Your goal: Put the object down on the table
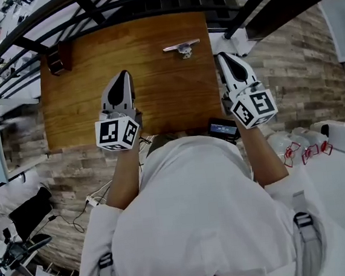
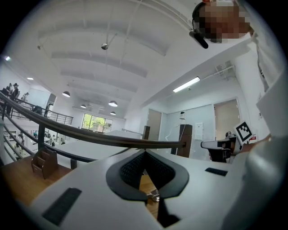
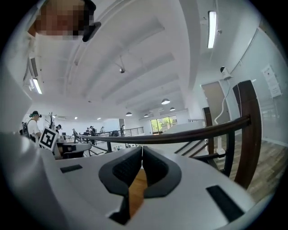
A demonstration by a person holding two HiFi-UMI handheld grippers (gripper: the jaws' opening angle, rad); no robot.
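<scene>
right now both grippers are held over the wooden bench (image 1: pixel 168 95) w/ nothing in them. left gripper (image 1: pixel 123 75) – jaws pressed together at the tips, empty. right gripper (image 1: pixel 223 56), at the bench's right edge – same, jaws closed on nothing. the metal object (image 1: pixel 182 47) lies on the bench, beyond the left jaws and off to their right, just left of the right jaws' tips, touching neither. a small dark wooden block (image 1: pixel 59 58) sits well left of the left jaws.

Head view steeply down from high above the table (image 1: pixel 155 87); both gripper views low at its near edge, facing across its shared top toward the railing (image 2: pixel 90 137) beyond.
</scene>
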